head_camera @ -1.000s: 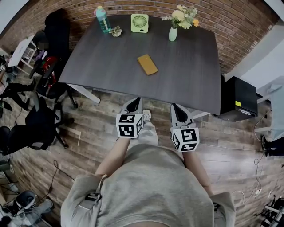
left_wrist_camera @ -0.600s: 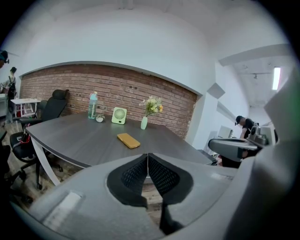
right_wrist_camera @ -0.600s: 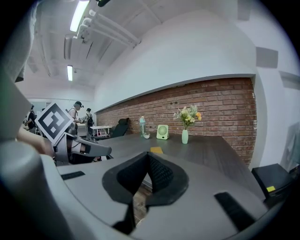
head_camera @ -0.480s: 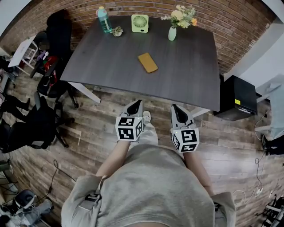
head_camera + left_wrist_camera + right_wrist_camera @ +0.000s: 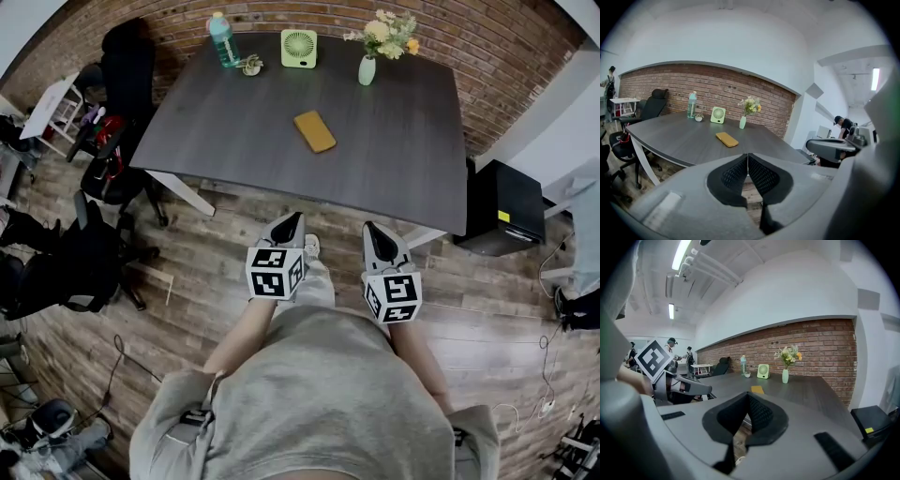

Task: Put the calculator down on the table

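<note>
The yellow calculator (image 5: 314, 131) lies flat near the middle of the dark table (image 5: 234, 122), with nothing touching it. It also shows in the left gripper view as the calculator (image 5: 727, 139) and in the right gripper view as the calculator (image 5: 757, 389). Both grippers hang over the wooden floor, short of the table's near edge, close to the person's body. The left gripper (image 5: 292, 217) is shut with nothing in it, pads together (image 5: 748, 154). The right gripper (image 5: 368, 227) is likewise shut and empty (image 5: 748, 394). Each points toward the table.
Along the table's far edge stand a bottle (image 5: 223, 39), a small pot (image 5: 250, 66), a green fan (image 5: 299, 47) and a vase of flowers (image 5: 367, 67). Office chairs (image 5: 103, 178) crowd the left side. A black box (image 5: 506, 206) sits on the floor at the right.
Almost nothing differs. Both grippers keep the same shut pose before the body, the calculator lies where it was, and the view has only drifted slightly.
</note>
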`<control>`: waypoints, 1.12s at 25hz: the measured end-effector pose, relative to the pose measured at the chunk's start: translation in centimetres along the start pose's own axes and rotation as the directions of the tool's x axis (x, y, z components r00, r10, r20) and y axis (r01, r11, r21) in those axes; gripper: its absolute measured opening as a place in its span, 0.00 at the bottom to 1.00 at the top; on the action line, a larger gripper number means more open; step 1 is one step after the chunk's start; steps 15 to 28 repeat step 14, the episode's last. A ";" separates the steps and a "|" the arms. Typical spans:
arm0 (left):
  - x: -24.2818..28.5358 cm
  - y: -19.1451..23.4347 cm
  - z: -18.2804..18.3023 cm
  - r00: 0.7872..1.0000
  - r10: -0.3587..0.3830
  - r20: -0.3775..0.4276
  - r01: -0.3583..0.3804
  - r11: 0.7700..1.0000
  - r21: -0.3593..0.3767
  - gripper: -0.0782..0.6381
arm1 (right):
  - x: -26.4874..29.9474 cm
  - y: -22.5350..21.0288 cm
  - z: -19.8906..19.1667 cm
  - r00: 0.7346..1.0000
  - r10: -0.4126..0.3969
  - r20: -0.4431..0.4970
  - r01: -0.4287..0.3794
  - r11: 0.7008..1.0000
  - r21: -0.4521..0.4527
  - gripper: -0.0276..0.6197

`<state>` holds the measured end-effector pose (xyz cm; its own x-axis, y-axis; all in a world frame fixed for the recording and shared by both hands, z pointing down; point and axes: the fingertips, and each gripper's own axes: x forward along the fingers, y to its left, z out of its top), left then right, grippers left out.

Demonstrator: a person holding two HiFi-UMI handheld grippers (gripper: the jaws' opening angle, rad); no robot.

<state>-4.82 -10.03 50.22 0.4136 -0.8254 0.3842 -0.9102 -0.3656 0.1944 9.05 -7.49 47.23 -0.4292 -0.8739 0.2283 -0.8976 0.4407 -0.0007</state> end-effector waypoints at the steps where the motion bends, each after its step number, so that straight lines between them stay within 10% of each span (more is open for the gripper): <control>1: 0.0 0.0 0.0 1.000 0.001 -0.001 -0.001 1.000 0.000 0.14 | 0.0 0.0 0.0 1.000 0.002 0.000 -0.002 1.000 0.000 0.05; 28: 0.4 -0.2 -0.2 1.000 -0.001 -0.006 0.001 1.000 -0.003 0.14 | 0.0 -0.6 -0.2 1.000 -0.002 0.000 0.002 1.000 0.003 0.05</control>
